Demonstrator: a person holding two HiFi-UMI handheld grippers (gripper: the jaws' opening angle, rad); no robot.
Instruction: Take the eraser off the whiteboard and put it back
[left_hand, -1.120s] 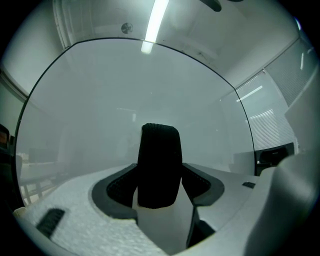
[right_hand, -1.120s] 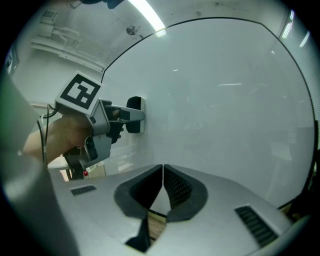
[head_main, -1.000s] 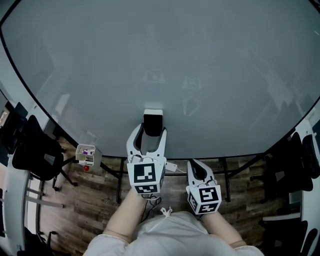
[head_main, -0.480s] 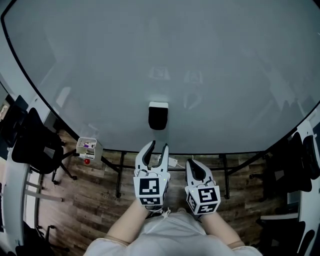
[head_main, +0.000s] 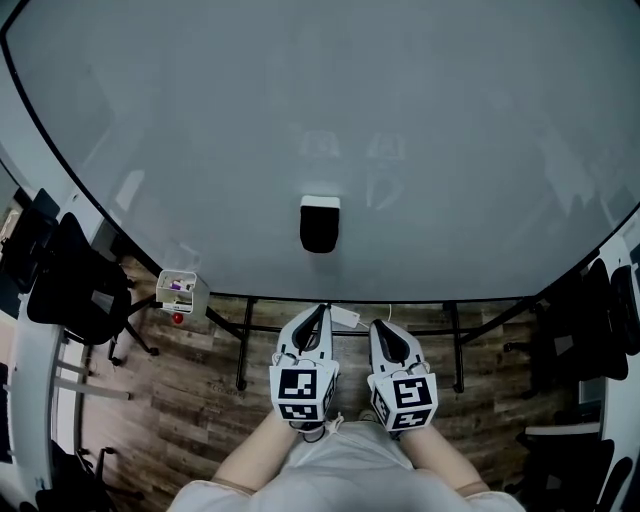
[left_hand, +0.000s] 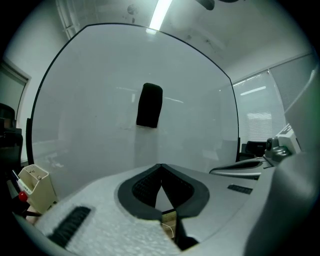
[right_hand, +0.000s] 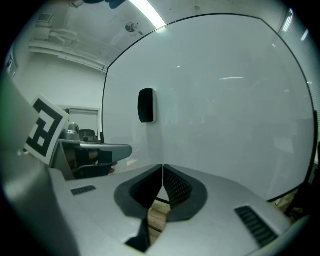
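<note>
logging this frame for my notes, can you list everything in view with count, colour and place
whiteboard: one, pale grey, fills the upper head view
eraser: one, black with a white top edge, stuck on the whiteboard, low centre
small box: one, white, at the board's lower left edge
chairs: at least two, black, at the side edges
floor: wood planks, below the board
left gripper: shut, empty
right gripper: shut, empty
</note>
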